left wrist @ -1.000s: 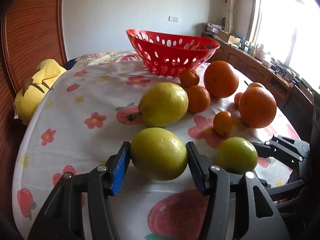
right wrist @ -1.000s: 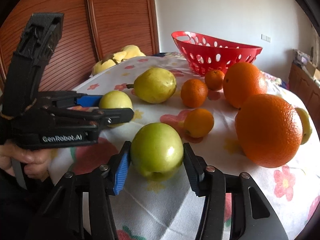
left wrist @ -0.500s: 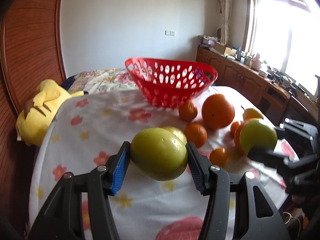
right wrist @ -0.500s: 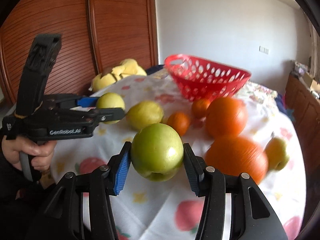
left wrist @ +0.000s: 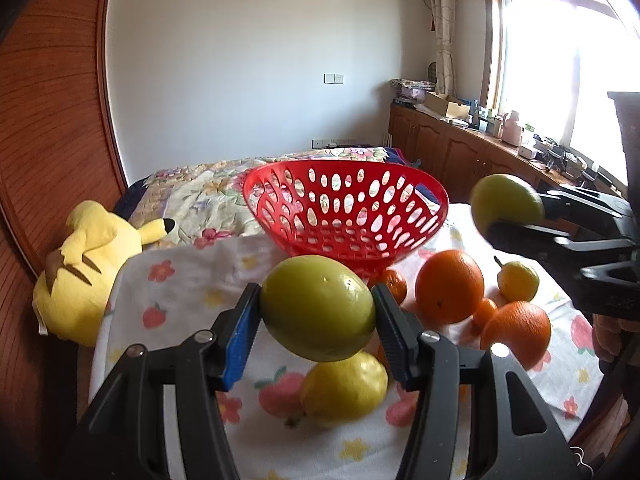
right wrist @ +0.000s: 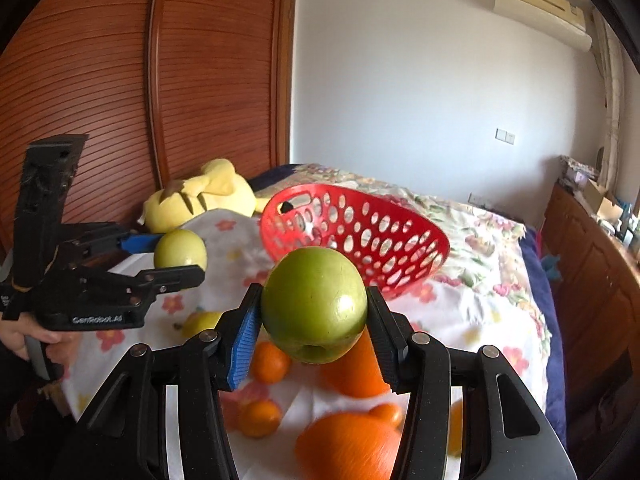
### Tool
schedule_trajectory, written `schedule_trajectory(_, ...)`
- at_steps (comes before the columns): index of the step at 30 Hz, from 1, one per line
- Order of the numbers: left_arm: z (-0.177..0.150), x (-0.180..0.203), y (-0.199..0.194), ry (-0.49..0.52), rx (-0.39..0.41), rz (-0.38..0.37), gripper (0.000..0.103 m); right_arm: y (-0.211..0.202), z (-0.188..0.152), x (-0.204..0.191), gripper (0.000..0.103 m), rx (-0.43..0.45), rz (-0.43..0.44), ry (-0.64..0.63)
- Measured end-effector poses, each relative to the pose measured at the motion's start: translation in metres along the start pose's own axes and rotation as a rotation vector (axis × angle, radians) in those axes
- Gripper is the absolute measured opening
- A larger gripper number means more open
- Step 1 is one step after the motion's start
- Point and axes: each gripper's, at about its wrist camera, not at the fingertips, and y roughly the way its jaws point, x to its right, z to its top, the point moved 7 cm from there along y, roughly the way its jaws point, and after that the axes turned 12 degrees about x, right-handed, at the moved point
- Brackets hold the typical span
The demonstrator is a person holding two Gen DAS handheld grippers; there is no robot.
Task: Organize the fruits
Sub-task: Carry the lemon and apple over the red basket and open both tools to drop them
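The left gripper (left wrist: pixel 318 314) has a yellow-green fruit (left wrist: pixel 318 314) squeezed between its two fingers (left wrist: pixel 240 340). The fingers are partly open, just as wide as the fruit, and both pads press on its sides. The fruit hangs in the air in front of the red basket (left wrist: pixel 346 216), a bit lower than the basket's rim.

The right gripper (right wrist: pixel 314 312) holds a green apple (right wrist: pixel 314 312) the same way. Its fingers (right wrist: pixel 244 340) are partly open too, tight on both sides of the apple. This apple is also up in the air, in front of the red basket and close to it.

The basket sits on a flowery cloth (left wrist: pixel 180 284) and has no fruit in it. On the cloth in front of the basket lie some oranges (left wrist: pixel 450 286), small tangerines (left wrist: pixel 394 282) and a yellow pear (left wrist: pixel 344 388). Another small pear (left wrist: pixel 518 280) lies to the right of the basket. A yellow plush toy (left wrist: pixel 86 272) lies to the left of the basket.
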Motion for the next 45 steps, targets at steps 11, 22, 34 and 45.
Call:
schedule_trajectory(11,0.024,0.013,0.039,0.032,-0.003,-0.030,0.056,0.068,-0.009,0.033,0.051,-0.107,-0.015,0.012)
schedule_trajectory(22,0.038,0.031,0.073,0.063,-0.021,-0.067,0.056,0.097,-0.012,0.046,0.052,-0.156,-0.020,0.015)
schedule_trajectory(34,0.027,0.024,0.099,0.067,-0.084,-0.064,0.056,0.122,-0.021,0.058,0.052,-0.273,-0.010,0.014)
schedule_trajectory(45,0.027,0.023,0.107,0.074,-0.089,-0.073,0.056,0.120,-0.016,0.064,0.052,-0.258,-0.017,0.029)
